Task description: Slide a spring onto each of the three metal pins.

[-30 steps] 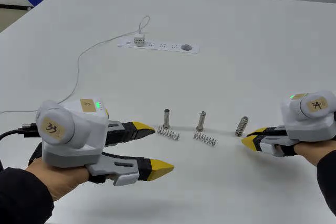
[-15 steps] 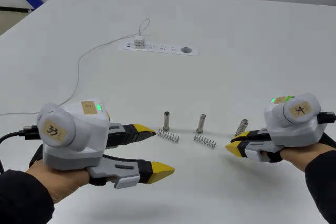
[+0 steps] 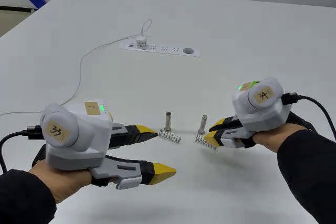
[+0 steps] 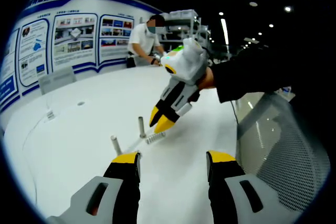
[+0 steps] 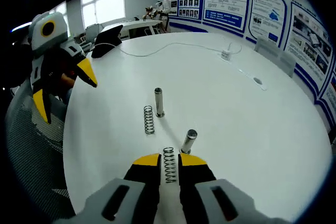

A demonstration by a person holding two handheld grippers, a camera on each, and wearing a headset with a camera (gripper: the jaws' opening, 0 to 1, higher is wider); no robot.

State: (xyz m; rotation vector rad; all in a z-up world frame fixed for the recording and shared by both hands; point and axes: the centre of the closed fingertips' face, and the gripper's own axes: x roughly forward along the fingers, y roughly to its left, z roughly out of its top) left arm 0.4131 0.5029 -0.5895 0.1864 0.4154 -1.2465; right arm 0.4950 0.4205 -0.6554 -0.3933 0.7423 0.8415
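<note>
Two bare metal pins stand upright mid-table, the left pin [image 3: 168,120] and the right pin [image 3: 202,124]. A loose spring [image 3: 169,136] lies flat in front of the left pin. A second spring [image 3: 201,140] lies in front of the right pin. My right gripper [image 3: 211,132] is low over the table, its jaws narrowly open astride the near end of that second spring [image 5: 168,163], beside the right pin [image 5: 188,141]. My left gripper [image 3: 165,153] hovers wide open, left of and nearer than the pins, with nothing in it. The left gripper view shows the right gripper [image 4: 164,119] over the spring [image 4: 155,138].
A white power strip [image 3: 160,48] with a plugged-in adapter and a white cable [image 3: 81,62] lies further back on the table. A person [image 4: 143,40] stands beyond the table's far end. The table edge [image 4: 236,129] runs close to my right side.
My right gripper has moved left and slightly down, from beside the third, spring-carrying pin to the loose spring by the right pin, and now hides that third pin. The left gripper has stayed put.
</note>
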